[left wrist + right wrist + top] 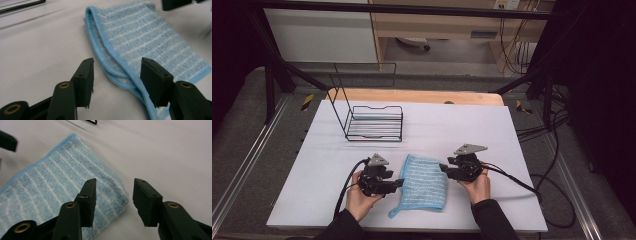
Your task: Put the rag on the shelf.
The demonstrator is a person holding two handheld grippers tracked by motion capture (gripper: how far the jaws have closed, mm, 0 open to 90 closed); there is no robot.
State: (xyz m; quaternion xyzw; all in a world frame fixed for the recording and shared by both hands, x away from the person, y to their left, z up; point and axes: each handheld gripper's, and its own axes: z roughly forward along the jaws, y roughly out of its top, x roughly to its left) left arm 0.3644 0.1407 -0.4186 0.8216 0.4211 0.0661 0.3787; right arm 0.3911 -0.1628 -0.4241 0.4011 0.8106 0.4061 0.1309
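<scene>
Between the left gripper (398,182) and the right gripper (443,167) lies only the folded blue cloth (422,183), flat and low, so either can pass over it. The left gripper's jaws stand apart astride the cloth's doubled edge (117,72); the right's stand apart at its corner (120,200). Ahead of both, the white tabletop (452,125) runs bare up to the black wire rack (374,122), which stands well beyond the left gripper.

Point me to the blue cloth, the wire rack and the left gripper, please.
Blue striped cloth (424,183): high view, middle of its folded top face.
Black wire rack (374,123): high view, front bars of its basket.
Left gripper (401,182): high view, midway between its jaw tips, at the cloth's left edge.
</scene>
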